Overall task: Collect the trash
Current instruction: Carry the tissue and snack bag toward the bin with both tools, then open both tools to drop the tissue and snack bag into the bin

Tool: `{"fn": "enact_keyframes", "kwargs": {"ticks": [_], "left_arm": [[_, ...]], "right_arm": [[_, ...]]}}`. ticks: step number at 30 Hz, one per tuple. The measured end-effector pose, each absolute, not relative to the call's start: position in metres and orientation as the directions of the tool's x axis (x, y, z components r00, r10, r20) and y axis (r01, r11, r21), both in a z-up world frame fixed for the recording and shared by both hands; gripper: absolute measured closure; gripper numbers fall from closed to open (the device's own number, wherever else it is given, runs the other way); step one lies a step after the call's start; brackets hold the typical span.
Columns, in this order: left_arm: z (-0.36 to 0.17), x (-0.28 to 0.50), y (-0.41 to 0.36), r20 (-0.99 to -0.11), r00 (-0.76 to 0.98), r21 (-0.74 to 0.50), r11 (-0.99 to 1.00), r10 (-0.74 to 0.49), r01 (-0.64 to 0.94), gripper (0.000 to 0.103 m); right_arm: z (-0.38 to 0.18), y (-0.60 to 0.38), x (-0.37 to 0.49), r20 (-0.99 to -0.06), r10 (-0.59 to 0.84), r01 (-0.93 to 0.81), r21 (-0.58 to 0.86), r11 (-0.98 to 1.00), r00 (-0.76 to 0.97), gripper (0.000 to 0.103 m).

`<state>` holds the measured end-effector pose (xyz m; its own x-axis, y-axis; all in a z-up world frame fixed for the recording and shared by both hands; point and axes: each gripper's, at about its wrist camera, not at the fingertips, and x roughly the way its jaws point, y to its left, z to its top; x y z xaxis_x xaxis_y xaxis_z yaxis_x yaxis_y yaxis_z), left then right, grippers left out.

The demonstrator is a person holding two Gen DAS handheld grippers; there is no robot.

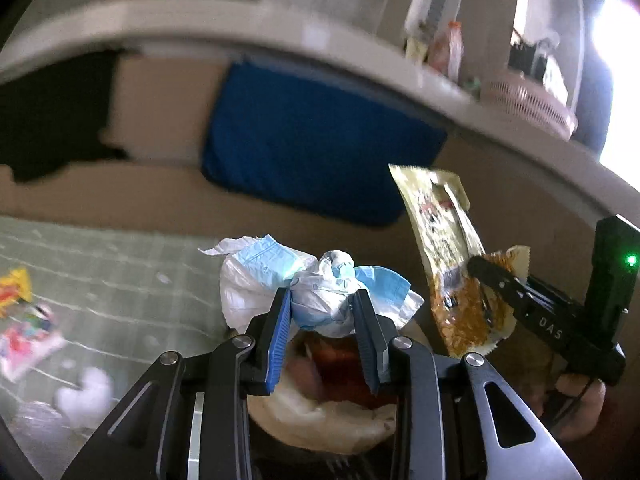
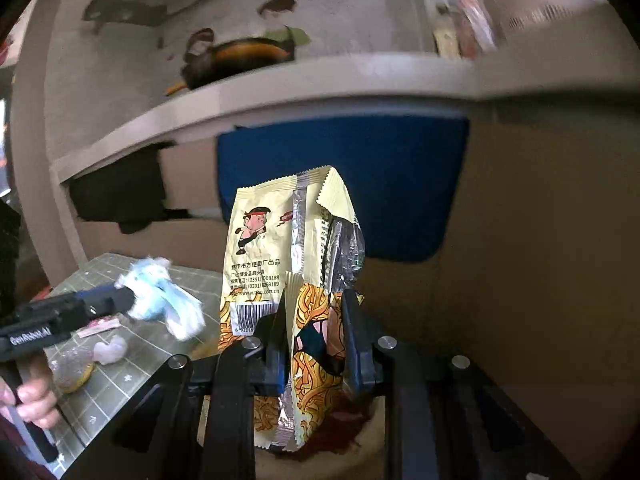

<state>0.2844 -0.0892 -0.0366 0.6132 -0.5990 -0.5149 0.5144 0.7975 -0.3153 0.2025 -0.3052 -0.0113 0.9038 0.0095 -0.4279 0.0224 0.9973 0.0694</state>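
In the right hand-held gripper [image 2: 314,340], clamped noodle wrapper [image 2: 288,264], long axis upright, top upward.

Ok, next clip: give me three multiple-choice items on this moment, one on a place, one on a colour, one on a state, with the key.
1. Where is the yellow instant-noodle wrapper?
A. Flat on the green mat
B. Clamped in the right tool
C. On the shelf

2. What colour is the cushion behind the wrapper?
A. Blue
B. Red
C. Grey

3. What state is the left tool in?
A. Open and empty
B. Shut on the white and blue crumpled wad
C. Shut on the noodle wrapper

Key:
1 B, the right tool pinches the wrapper's lower part and it stands up in the air.
2 A, a blue pad fills the space under the counter edge.
3 B, both fingers press the sides of the white and blue crumpled wad, with an open bin showing below it.
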Motion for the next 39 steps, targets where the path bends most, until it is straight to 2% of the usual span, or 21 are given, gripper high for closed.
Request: {"fn": "enact_keyframes", "kwargs": {"ticks": [6, 10, 11, 16, 21, 26, 34, 37, 39], "left_arm": [[-0.084, 0.312, -0.130, -0.659, 0.476, -0.343, 0.795, -0.583, 0.499, 0.071], [-0.107, 0.322, -0.150, -0.699, 0.414, -0.346, 0.782, -0.583, 0.518, 0.071], [-0.109, 0.324, -0.151, -0.699, 0.409, -0.351, 0.780, -0.587, 0.519, 0.071], [-0.105, 0.324, -0.141, -0.632, 0.400, -0.446, 0.734, -0.663, 0.512, 0.057], [-0.093, 0.322, -0.115, -0.611, 0.437, -0.466, 0.747, -0.660, 0.475, 0.056], [-0.071, 0.302, -0.082, -0.574, 0.515, -0.457, 0.771, -0.636, 0.443, 0.056], [-0.053, 0.273, -0.032, -0.525, 0.614, -0.442, 0.805, -0.589, 0.395, 0.056], [-0.047, 0.264, -0.013, -0.495, 0.672, -0.421, 0.829, -0.550, 0.368, 0.056], [-0.042, 0.256, 0.000, -0.477, 0.709, -0.396, 0.847, -0.520, 0.354, 0.056]], "right_arm": [[-0.046, -0.323, 0.222, -0.491, 0.001, 0.054, 0.097, 0.994, 0.871, 0.082], [-0.060, -0.326, 0.234, -0.519, -0.004, 0.062, 0.095, 0.993, 0.855, 0.082], [-0.062, -0.327, 0.233, -0.525, 0.000, 0.060, 0.097, 0.993, 0.851, 0.082], [-0.078, -0.320, 0.247, -0.577, 0.029, 0.027, 0.088, 0.996, 0.816, 0.082], [-0.107, -0.301, 0.268, -0.675, 0.084, -0.035, 0.086, 0.996, 0.733, 0.082], [-0.133, -0.282, 0.288, -0.767, 0.060, -0.066, 0.023, 0.998, 0.639, 0.083], [-0.151, -0.279, 0.295, -0.841, 0.014, -0.054, -0.018, 0.998, 0.541, 0.082], [-0.147, -0.282, 0.293, -0.838, 0.010, -0.048, -0.019, 0.999, 0.546, 0.077], [-0.139, -0.286, 0.286, -0.819, 0.013, -0.023, 0.000, 1.000, 0.574, 0.054]]}}
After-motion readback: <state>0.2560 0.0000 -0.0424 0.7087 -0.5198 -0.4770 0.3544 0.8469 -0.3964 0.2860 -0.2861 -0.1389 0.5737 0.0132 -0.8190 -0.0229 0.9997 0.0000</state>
